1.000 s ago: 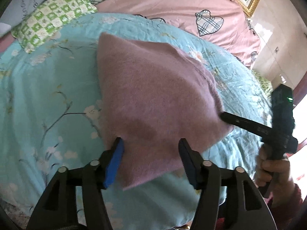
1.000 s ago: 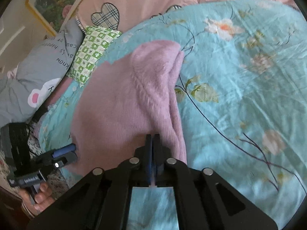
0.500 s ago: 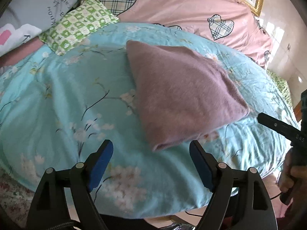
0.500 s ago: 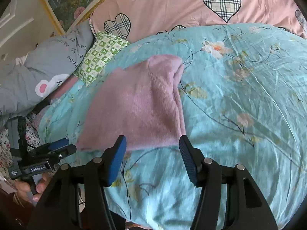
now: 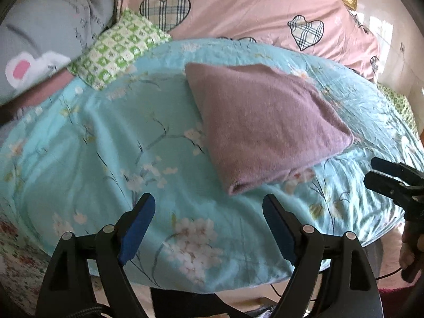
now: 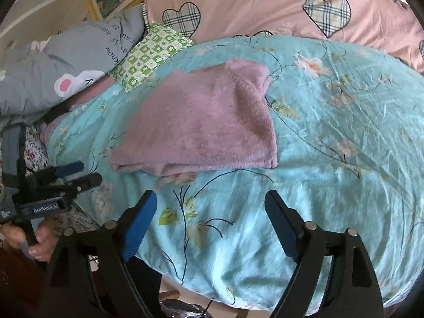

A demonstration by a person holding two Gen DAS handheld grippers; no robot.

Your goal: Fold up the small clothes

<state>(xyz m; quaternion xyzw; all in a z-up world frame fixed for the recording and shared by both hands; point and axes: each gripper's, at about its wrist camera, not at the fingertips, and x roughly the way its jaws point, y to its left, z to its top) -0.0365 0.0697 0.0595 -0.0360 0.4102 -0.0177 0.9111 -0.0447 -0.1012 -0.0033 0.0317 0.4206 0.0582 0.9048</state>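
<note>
A mauve knit garment [image 5: 267, 122] lies folded flat on the turquoise floral bedspread [image 5: 111, 164]; it also shows in the right wrist view [image 6: 206, 122]. My left gripper [image 5: 209, 212] is open and empty, held back from the garment's near folded corner. My right gripper [image 6: 210, 206] is open and empty, held back from the garment's near edge. Each gripper shows in the other's view: the right one at the right edge [image 5: 376, 172], the left one at the left edge [image 6: 79, 173].
A green checked pillow [image 5: 119, 50], a grey pillow [image 5: 39, 50] and a pink heart-print quilt [image 5: 251, 13] lie at the head of the bed. The bedspread's near edge [image 5: 212, 283] drops off just below my grippers.
My right gripper let go of the garment's edge and opened. Both grippers drew back toward the bed's near edge. The garment now lies flat and free.
</note>
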